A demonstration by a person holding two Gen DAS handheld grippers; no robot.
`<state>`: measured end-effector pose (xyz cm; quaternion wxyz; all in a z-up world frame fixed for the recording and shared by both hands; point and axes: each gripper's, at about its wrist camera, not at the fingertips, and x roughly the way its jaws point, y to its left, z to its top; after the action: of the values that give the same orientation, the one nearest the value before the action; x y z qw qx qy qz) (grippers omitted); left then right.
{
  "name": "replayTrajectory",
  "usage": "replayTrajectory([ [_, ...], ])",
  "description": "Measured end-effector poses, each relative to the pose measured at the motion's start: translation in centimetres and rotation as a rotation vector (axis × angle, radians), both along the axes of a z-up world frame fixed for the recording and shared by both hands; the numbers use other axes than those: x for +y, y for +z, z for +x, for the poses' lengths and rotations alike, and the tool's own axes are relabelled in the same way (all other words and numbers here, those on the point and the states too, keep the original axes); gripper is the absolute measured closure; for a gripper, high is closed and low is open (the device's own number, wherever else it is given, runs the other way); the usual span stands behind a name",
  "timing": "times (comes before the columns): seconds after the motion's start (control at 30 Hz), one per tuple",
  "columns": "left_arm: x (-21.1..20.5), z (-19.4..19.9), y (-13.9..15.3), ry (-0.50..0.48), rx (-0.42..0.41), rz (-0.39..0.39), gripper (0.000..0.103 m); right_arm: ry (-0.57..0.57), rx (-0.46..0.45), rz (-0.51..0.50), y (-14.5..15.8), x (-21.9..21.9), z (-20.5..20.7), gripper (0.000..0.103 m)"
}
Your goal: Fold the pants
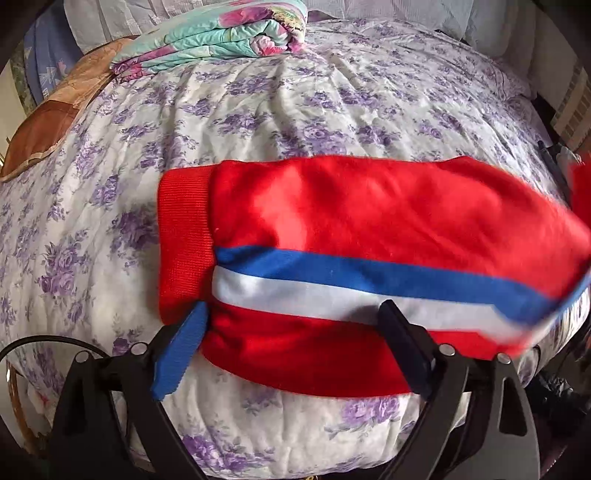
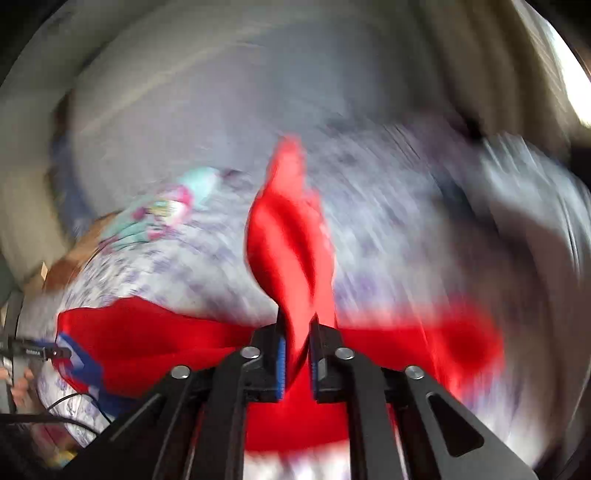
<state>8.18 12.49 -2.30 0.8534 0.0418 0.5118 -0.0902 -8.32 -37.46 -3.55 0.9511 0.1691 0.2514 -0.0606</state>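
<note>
Red pants (image 1: pixel 369 221) with a blue and white side stripe lie across the floral bed, the ribbed cuff (image 1: pixel 184 240) to the left. My left gripper (image 1: pixel 295 332) is open, its fingers wide apart at the near edge of the leg, close to the cloth. In the right wrist view, which is blurred by motion, my right gripper (image 2: pixel 297 354) is shut on a fold of the red pants (image 2: pixel 291 236) and holds it raised above the bed. The rest of the pants spreads left and right below it.
The bed has a white sheet with purple flowers (image 1: pixel 258 110). A folded turquoise floral quilt (image 1: pixel 221 33) lies at the far left, a brown pillow (image 1: pixel 55 110) at the left edge. A cable (image 1: pixel 48 339) runs near the left gripper.
</note>
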Motion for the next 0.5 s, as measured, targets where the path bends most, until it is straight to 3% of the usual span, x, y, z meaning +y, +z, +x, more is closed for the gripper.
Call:
replayTrajectory([
  [0.03, -0.2, 0.0, -0.1, -0.002, -0.003, 0.010, 0.011, -0.023, 0.030, 0.047, -1.7, -0.3, -0.6, 0.076],
  [0.1, -0.5, -0.1, -0.2, -0.014, -0.005, 0.037, 0.010, -0.045, 0.052, 0.076, -3.7, -0.4, -1.9, 0.071],
  [0.17, -0.6, 0.0, -0.2, -0.016, 0.000, 0.044, 0.010, -0.039, 0.011, 0.077, -2.9, -0.8, -3.0, 0.054],
  [0.2, -0.5, 0.0, -0.1, -0.015, 0.004, 0.042, 0.010, -0.040, -0.008, 0.094, -2.4, -1.2, -3.4, 0.037],
  [0.23, -0.5, 0.0, -0.1, -0.014, 0.007, 0.040, 0.010, -0.051, -0.025, 0.125, -1.9, -2.3, -3.6, 0.030],
  [0.3, -0.5, 0.0, 0.0, -0.009, 0.007, 0.036, 0.010, -0.045, -0.012, 0.240, -1.7, -4.4, -3.3, 0.030],
  [0.37, -0.5, -0.1, -0.1, -0.006, 0.001, 0.037, 0.009, -0.047, 0.052, 0.328, -2.5, -6.3, -1.9, 0.049],
  [0.4, -0.5, -0.2, -0.1, -0.005, -0.003, 0.040, 0.009, -0.021, 0.095, 0.326, -2.8, -6.4, -0.7, 0.088],
  [0.43, -0.6, -0.2, -0.1, -0.005, -0.004, 0.041, 0.009, 0.014, 0.107, 0.319, -2.5, -6.4, 0.1, 0.099],
  [0.5, -0.4, -0.1, 0.0, 0.002, 0.000, 0.028, 0.009, 0.041, 0.055, 0.254, -0.9, -6.2, 0.9, 0.099],
])
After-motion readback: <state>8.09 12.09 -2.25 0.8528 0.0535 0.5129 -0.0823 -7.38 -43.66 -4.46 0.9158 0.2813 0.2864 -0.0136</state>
